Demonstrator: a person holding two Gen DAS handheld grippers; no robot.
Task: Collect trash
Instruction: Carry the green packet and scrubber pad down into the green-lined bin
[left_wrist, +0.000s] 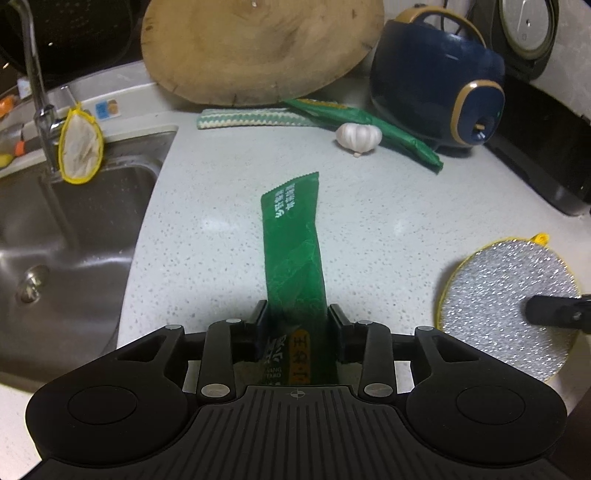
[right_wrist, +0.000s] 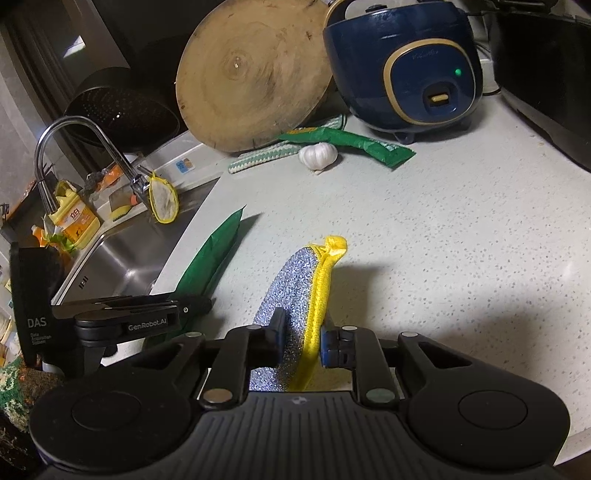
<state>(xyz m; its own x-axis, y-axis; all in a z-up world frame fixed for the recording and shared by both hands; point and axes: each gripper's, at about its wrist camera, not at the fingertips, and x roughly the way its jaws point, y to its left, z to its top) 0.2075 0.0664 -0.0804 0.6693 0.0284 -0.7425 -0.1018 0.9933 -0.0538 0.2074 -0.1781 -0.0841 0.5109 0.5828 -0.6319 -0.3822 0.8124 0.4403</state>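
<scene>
A long green snack wrapper (left_wrist: 291, 240) lies on the speckled counter (left_wrist: 388, 221) and runs back between the fingers of my left gripper (left_wrist: 297, 314). The jaws stand open, one at each long edge, and do not pinch it. From the right wrist view the same green wrapper (right_wrist: 210, 258) sticks out past the left gripper (right_wrist: 199, 306), its tip slightly raised. My right gripper (right_wrist: 301, 328) is shut on a round silver scouring pad (right_wrist: 295, 280) with yellow trim, held on edge. A second green wrapper (left_wrist: 369, 122) lies beside a garlic bulb (left_wrist: 358, 136).
A steel sink (left_wrist: 74, 229) with a faucet (left_wrist: 37, 92) lies to the left; a mesh pad (left_wrist: 79, 147) hangs on the faucet. At the back stand a round wooden board (left_wrist: 258, 48), a blue rice cooker (left_wrist: 439, 81) and a striped cloth (left_wrist: 251, 118). A yellow soap bottle (right_wrist: 74, 218) stands behind the sink.
</scene>
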